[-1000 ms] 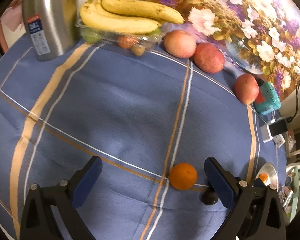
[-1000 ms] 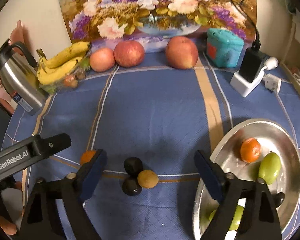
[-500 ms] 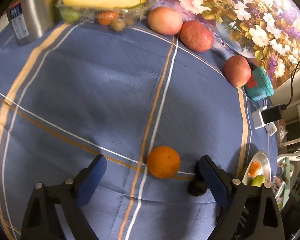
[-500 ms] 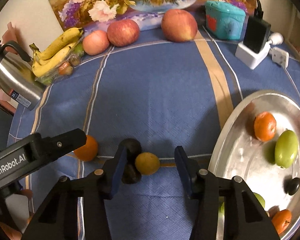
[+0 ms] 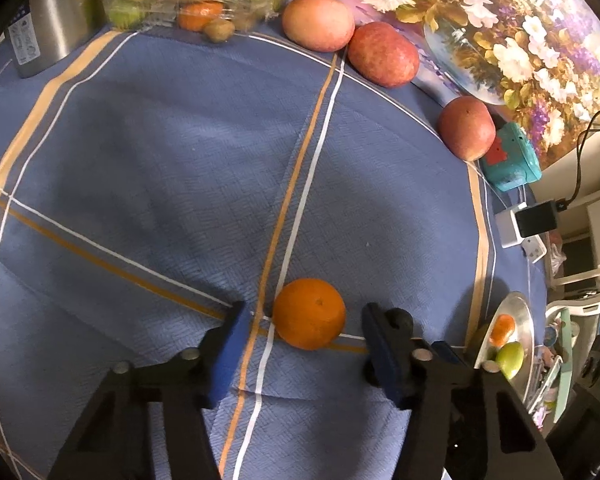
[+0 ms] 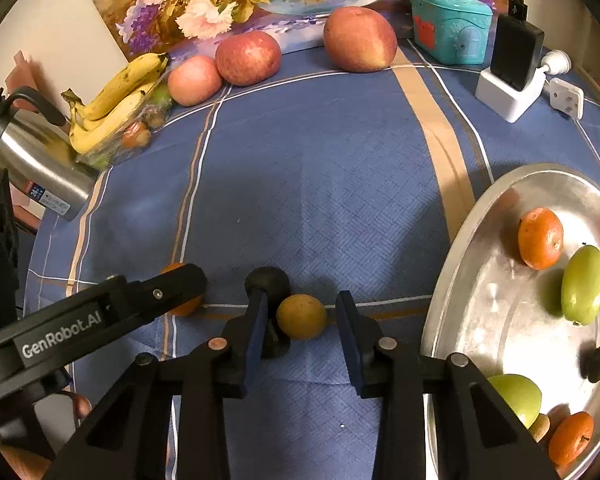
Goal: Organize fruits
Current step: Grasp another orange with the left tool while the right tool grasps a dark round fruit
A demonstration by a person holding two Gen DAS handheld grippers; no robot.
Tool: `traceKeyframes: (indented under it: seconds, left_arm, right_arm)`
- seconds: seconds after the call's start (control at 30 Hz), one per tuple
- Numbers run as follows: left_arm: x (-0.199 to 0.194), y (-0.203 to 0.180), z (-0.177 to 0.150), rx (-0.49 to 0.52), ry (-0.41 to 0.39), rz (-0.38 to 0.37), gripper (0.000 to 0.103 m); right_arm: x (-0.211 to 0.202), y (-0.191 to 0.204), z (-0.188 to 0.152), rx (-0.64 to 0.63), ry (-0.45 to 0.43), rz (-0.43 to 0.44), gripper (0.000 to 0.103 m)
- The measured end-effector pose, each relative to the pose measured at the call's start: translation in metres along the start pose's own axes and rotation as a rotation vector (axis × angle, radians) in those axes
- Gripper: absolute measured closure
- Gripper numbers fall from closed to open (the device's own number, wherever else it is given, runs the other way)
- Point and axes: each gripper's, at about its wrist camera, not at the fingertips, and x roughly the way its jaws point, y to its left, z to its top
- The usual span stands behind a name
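Both my sets of jaws, wide a second ago, are closing without contact yet: left gripper [image 5: 302, 334] brackets the orange [image 5: 309, 313] at lower centre, right gripper [image 6: 301, 326] brackets the yellow-brown fruit [image 6: 301, 317], readying transfer to the tray [image 6: 480, 280].

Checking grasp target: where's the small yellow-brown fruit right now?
Right wrist view: the yellow-brown fruit lies on the blue cloth between the closing right gripper fingers, beside two dark fruits.
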Motion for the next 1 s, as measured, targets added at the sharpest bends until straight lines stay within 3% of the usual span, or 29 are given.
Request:
traceKeyframes:
  seconds: [0.23,1.0]
  left_arm:
    - [0.003,-0.004,-0.001,0.020,0.005,0.000,0.063]
    - [-0.007,0.008,-0.008,-0.012,-0.009,-0.012,0.064]
  right_arm:
    - [-0.008,0.001,0.001,0.001,-0.012,0.000,0.068]
    - [0.002,0.016,-0.011,0.012,0.106,0.005,0.071]
